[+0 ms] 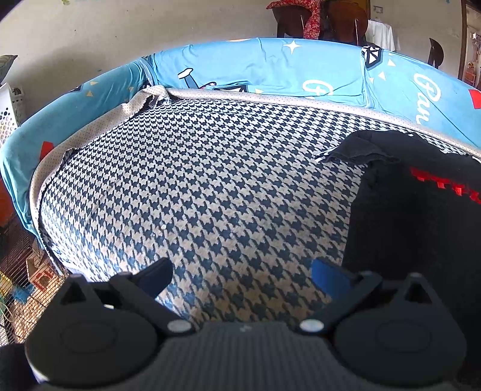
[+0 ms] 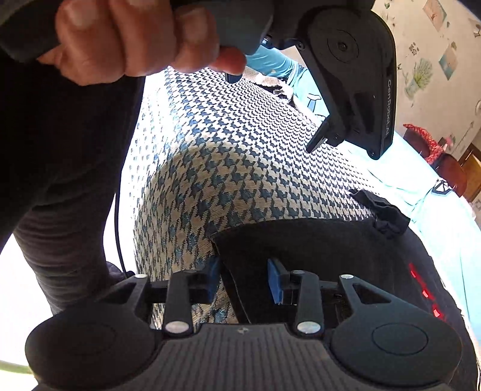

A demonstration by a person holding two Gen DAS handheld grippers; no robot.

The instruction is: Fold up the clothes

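While a houndstooth-patterned cover in dark blue and cream spreads over most of the bed, a bright blue printed sheet rings it along the far and left sides, with a pale dotted strip bunched up between the two at the far left corner. Behind the bed stands a plain wall, and a red patterned cloth hangs over dark chairs at the far edge.

A black garment with red lettering lies on the cover at the right of the left wrist view, one rumpled sleeve sticking out toward the middle of the bed. Nothing lies between the left gripper and the bare cover below it; its fingers are spread wide and hold nothing, the garment's edge just beside the right fingertip.

From the right wrist view, the right gripper sits low at the near edge of the garment, its fingers parted with the hem lying between them, not pinched. Above it, the person's left hand wraps the handle of the left gripper, which tilts downward over the cover. The person's dark-clothed body fills the left side.
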